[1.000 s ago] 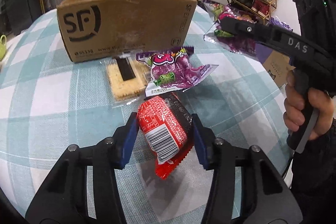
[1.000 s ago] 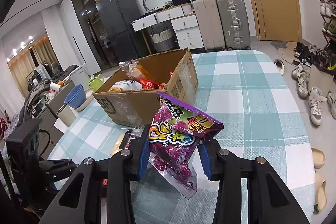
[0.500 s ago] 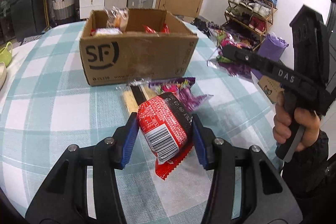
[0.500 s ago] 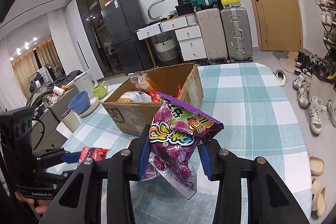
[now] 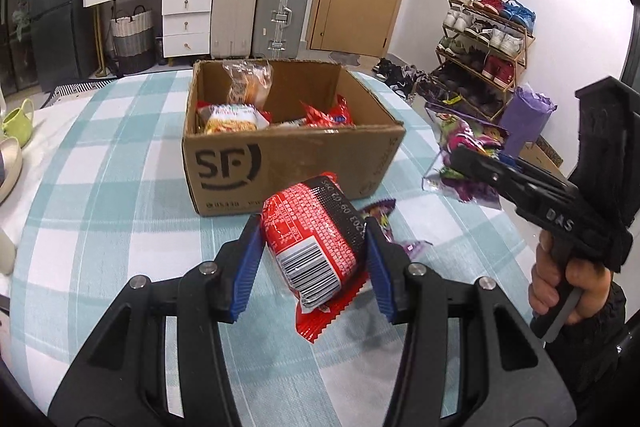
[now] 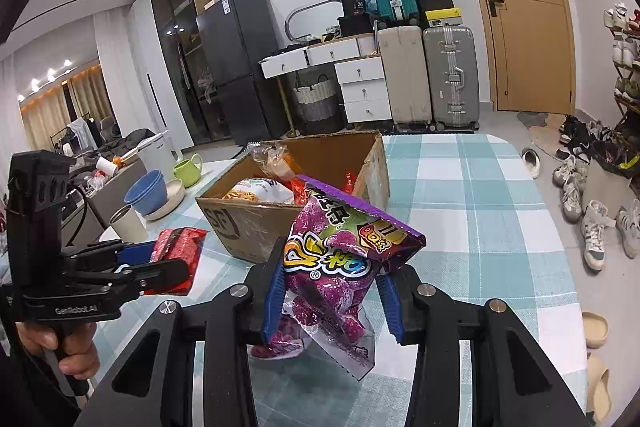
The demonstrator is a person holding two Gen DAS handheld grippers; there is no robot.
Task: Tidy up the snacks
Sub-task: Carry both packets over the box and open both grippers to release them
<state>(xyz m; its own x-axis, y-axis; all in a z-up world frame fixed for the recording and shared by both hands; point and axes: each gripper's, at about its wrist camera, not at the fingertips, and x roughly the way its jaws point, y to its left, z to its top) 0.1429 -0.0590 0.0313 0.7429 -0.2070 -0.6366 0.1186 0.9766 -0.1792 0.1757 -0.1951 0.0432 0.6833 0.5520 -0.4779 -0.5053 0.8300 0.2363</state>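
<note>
My left gripper [image 5: 312,259] is shut on a red snack packet [image 5: 314,241], held in the air just in front of the open cardboard box [image 5: 288,155]. The same red snack packet [image 6: 178,251] shows at the left of the right wrist view. My right gripper [image 6: 332,287] is shut on a purple gummy bag [image 6: 340,259], also lifted, to the right of the cardboard box [image 6: 256,223]. That purple gummy bag [image 5: 468,155] hangs from the right gripper at the right of the left wrist view. Several snack packs [image 5: 232,117] lie inside the box. Another purple packet [image 5: 384,215] lies on the table behind the red one.
The checked tablecloth [image 5: 100,187] covers a round table [image 6: 480,187]. A green mug [image 6: 188,169], blue bowl [image 6: 146,193] and cup [image 6: 126,225] stand at its left side. A hand [image 5: 560,279] holds the right gripper's handle. Suitcases, drawers and a shoe rack stand beyond.
My left gripper rose with the red packet and tilted up, so the box's inside now shows and the cracker pack is hidden. The right gripper lifted slightly with the purple bag.
</note>
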